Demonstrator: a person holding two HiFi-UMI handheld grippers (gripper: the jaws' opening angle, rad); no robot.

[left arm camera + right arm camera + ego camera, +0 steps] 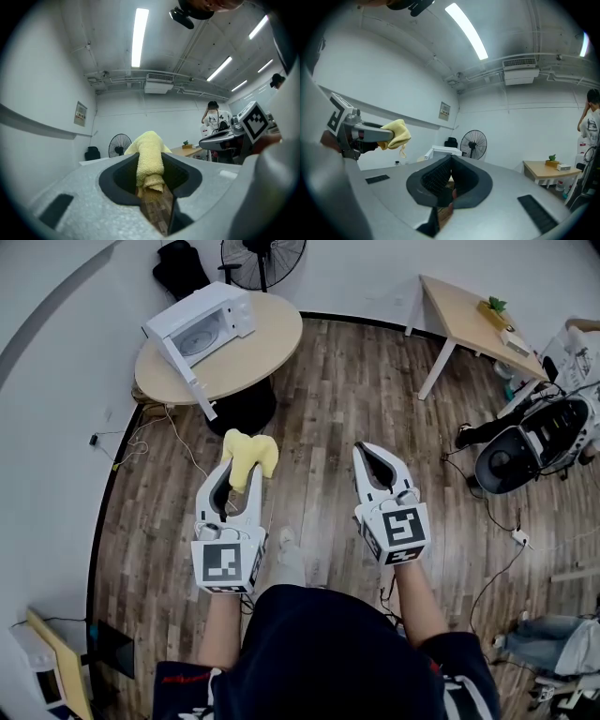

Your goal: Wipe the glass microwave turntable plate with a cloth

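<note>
Two grippers are out over the floor [328, 409]. The left gripper [232, 468] pinches the one yellow cloth [251, 456], and the right gripper [372, 452] has its jaws pressed together on nothing. One microwave [202, 326], door open, sits on the round table [258, 352], a second table [464, 310] stands well apart, and I cannot make out the plate.

Yellow cloth [249, 456], white microwave [204, 326], brown wood floor [328, 409]

White left tongs [240, 467] and right tongs [368, 450], black-lined inside, each backed by a cube [228, 563] of black-and-white square markers. Dark short-sleeved shirt [328, 652], white stripes on one sleeve [466, 686].
</note>
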